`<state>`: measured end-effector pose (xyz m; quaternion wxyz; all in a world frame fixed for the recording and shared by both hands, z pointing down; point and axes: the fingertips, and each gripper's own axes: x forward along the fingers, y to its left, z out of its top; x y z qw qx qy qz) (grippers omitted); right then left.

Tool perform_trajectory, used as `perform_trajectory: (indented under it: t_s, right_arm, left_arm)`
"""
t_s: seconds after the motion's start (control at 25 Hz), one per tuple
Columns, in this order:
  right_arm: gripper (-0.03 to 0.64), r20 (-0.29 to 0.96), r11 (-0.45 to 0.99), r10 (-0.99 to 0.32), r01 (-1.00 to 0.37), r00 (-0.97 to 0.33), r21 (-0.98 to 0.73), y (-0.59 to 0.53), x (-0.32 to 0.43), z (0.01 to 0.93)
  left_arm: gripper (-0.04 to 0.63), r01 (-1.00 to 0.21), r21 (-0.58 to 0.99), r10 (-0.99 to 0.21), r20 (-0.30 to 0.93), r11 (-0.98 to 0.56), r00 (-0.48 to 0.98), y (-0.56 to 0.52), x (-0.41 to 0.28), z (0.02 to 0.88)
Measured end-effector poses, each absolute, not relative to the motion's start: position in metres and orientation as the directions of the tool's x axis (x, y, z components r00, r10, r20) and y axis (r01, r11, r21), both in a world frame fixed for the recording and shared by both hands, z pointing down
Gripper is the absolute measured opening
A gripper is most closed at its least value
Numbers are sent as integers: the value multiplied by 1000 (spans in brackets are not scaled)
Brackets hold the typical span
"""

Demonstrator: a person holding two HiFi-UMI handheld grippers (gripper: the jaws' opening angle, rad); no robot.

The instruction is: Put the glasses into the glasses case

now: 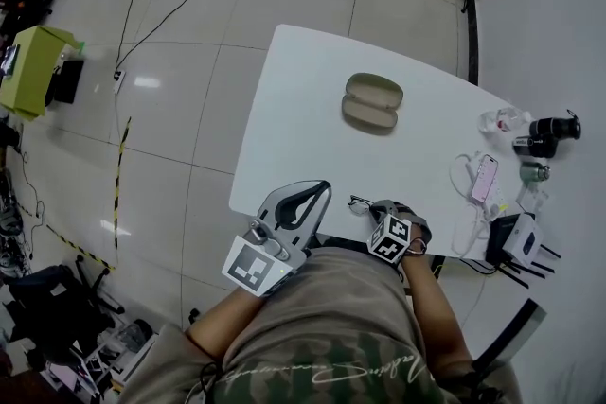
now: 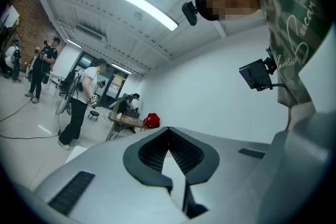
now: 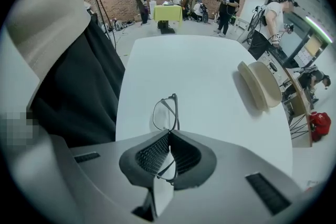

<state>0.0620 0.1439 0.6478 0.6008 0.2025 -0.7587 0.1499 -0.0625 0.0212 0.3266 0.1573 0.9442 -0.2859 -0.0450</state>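
Observation:
The thin dark-framed glasses (image 3: 166,113) are pinched in my right gripper (image 3: 169,136), which is shut on them; one lens sticks out past the jaw tips and the other sits between the pads. In the head view the glasses (image 1: 360,202) hang over the table's near edge at my right gripper (image 1: 373,209). The beige glasses case (image 1: 372,101) lies open in the middle of the white table (image 1: 284,128), well beyond the glasses; it shows as the case (image 3: 260,85) at the right. My left gripper (image 1: 316,193) is at the near edge, shut and empty, its jaws (image 2: 168,134) pointing up into the room.
At the table's right end lie a pink phone (image 1: 484,177), a black lens (image 1: 553,129), a white router (image 1: 520,239) and cables. A person's trousers (image 3: 79,92) are close on the left of the table edge. People stand far off in the room.

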Motion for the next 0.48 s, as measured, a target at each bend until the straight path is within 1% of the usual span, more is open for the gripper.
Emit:
perform_trajectory:
  t_s: [0.48]
  right_arm:
    - [21, 979, 882, -109, -472, -170, 16, 131, 32, 653]
  left_arm:
    - [0, -475, 346, -504, 8, -809, 864, 5, -86, 336]
